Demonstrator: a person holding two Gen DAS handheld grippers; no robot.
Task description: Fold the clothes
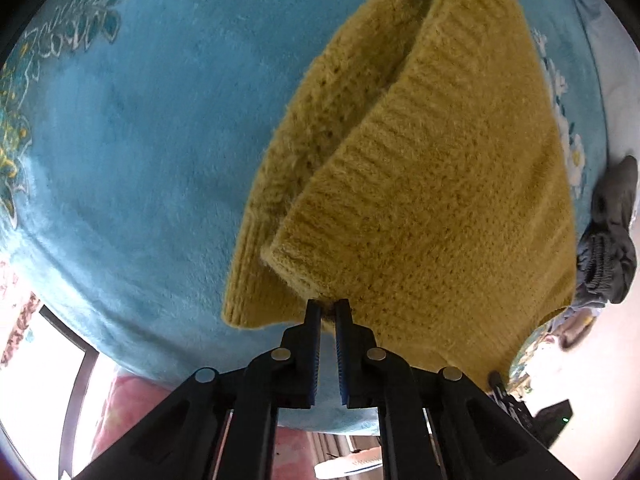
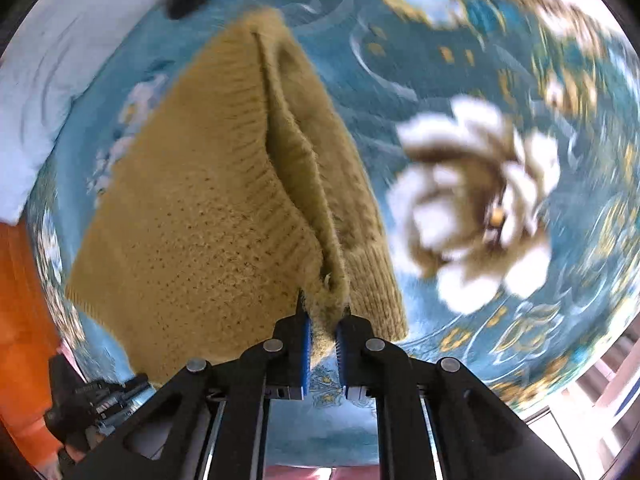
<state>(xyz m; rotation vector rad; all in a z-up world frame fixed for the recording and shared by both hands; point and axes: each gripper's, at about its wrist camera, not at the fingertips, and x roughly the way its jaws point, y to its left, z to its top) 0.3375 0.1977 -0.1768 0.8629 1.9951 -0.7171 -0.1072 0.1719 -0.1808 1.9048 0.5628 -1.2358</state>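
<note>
A mustard-yellow knit sweater (image 1: 432, 184) hangs stretched between both grippers above a blue patterned blanket (image 1: 140, 140). My left gripper (image 1: 328, 307) is shut on the sweater's ribbed edge at one corner. My right gripper (image 2: 323, 312) is shut on a bunched corner of the same sweater (image 2: 200, 220). The sweater is doubled over, with a ribbed hem fold running up the middle in both views. Its far end lies out of sight near the top of each view.
A dark grey garment (image 1: 612, 240) lies at the blanket's right edge. The blanket shows a large white flower pattern (image 2: 476, 204). A white sheet (image 2: 52, 96) lies at the left. An orange sleeve (image 2: 24, 340) and the other gripper's body (image 2: 92, 400) show at lower left.
</note>
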